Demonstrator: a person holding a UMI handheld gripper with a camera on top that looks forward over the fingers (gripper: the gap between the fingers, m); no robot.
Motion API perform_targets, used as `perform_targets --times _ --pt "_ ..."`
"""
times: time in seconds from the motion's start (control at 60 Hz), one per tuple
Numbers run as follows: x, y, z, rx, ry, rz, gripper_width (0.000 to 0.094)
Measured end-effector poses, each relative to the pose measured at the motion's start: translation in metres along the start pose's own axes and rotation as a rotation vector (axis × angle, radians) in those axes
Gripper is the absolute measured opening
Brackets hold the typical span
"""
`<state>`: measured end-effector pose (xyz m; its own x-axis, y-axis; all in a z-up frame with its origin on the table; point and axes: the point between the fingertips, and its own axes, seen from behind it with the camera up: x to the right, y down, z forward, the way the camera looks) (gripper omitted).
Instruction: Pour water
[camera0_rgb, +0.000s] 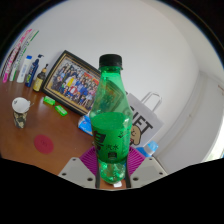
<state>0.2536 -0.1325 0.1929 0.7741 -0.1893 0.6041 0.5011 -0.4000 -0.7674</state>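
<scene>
A green plastic bottle with a black cap stands tall between my fingers, tilted slightly, its base low between the magenta pads. My gripper is shut on the bottle's lower body, with a pad pressing each side. The bottle appears lifted above the wooden table. No cup or glass for the water is in view.
A framed group photo leans against the wall behind the bottle. Several toiletry bottles stand at the far left. An orange-brown jar and a pink round coaster sit on the table to the left. A white bag lies behind on the right.
</scene>
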Motion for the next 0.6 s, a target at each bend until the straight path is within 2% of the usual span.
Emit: perform_targets --times 0.217,0.35,0.6 --pt "-0.077 -0.079 0.014 0.087 0.006 -0.513 0.0335" --pt "-0.118 -0.095 0.028 0.105 0.024 -0.844 0.0337" --pt "-0.149 -0.11 0.046 0.068 0.094 -1.265 0.034"
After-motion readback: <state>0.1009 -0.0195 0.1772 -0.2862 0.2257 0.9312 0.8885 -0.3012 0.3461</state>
